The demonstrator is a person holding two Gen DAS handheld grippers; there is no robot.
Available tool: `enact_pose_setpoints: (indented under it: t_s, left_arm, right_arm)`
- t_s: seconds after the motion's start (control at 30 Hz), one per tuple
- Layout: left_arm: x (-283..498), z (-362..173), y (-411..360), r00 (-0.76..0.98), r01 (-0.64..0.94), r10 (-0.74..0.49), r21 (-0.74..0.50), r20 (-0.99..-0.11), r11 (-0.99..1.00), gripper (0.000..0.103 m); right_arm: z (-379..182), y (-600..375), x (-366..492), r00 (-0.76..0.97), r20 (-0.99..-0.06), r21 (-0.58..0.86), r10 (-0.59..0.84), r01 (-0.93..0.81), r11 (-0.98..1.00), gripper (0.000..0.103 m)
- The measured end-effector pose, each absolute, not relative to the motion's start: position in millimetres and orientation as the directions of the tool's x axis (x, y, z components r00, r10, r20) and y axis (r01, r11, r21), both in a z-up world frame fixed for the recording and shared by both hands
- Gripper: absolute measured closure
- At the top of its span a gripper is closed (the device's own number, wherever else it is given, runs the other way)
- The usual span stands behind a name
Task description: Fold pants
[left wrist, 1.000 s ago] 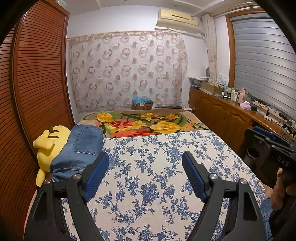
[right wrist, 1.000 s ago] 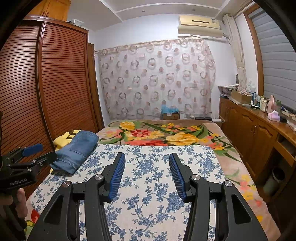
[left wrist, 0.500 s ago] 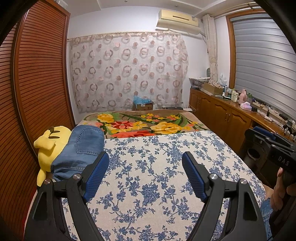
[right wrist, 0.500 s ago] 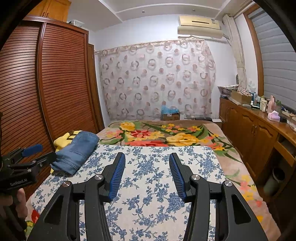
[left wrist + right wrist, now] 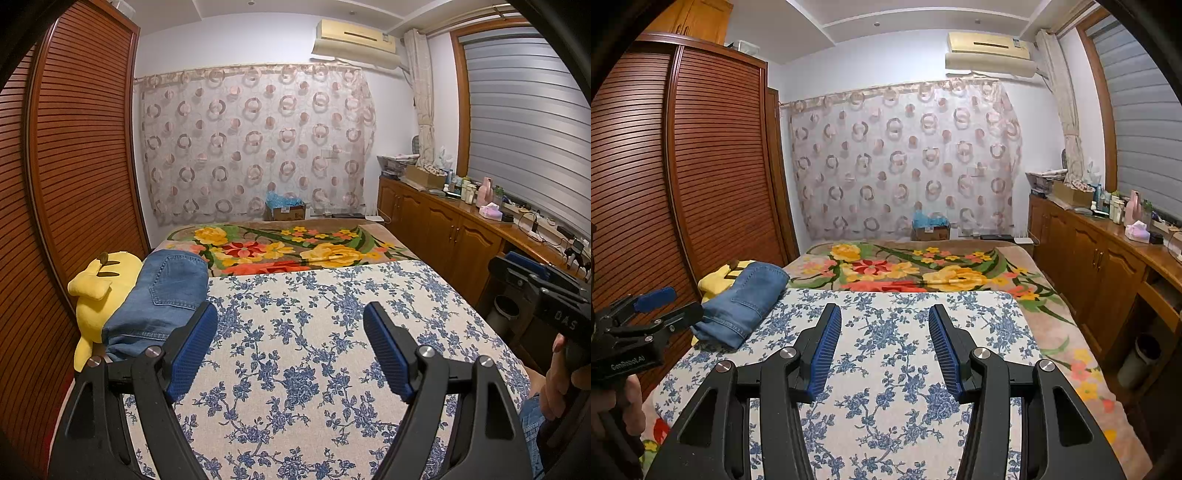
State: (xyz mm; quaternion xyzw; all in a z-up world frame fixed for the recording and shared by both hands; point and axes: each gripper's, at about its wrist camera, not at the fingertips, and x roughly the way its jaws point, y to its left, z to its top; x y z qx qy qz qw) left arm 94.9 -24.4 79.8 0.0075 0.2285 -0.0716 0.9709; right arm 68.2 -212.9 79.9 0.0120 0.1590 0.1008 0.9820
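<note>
Left gripper [image 5: 290, 310] holds its blue pads wide apart over the blue-flowered sheet [image 5: 314, 332], gripping nothing. Right gripper [image 5: 884, 314] is likewise spread and bare above the same sheet. The folded denim pants [image 5: 162, 295] lie at ten o'clock on the sheet's edge, resting against a yellow plush toy [image 5: 99, 288]; a floral blanket [image 5: 295, 247] lies at twelve

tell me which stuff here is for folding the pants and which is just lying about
For the job:
- folded jeans
- left gripper, open
- right gripper, open
- blue flowered cloth on the bed

Just lying about:
- yellow plush toy under the jeans
- floral blanket
- cardboard box
- sideboard clutter
</note>
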Motion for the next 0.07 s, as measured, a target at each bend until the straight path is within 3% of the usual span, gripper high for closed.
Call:
enact_pose_setpoints:
  t_s: [0.07]
  left_arm:
    - [95.4,78.6,-23.6,0.886,0.141,-0.135,-0.019,-0.444,0.99,0.021]
  right_arm:
    - [79.6,-212.7,68.3,0.929,-0.31,0.056,0.201,-0.194,0.98,0.052]
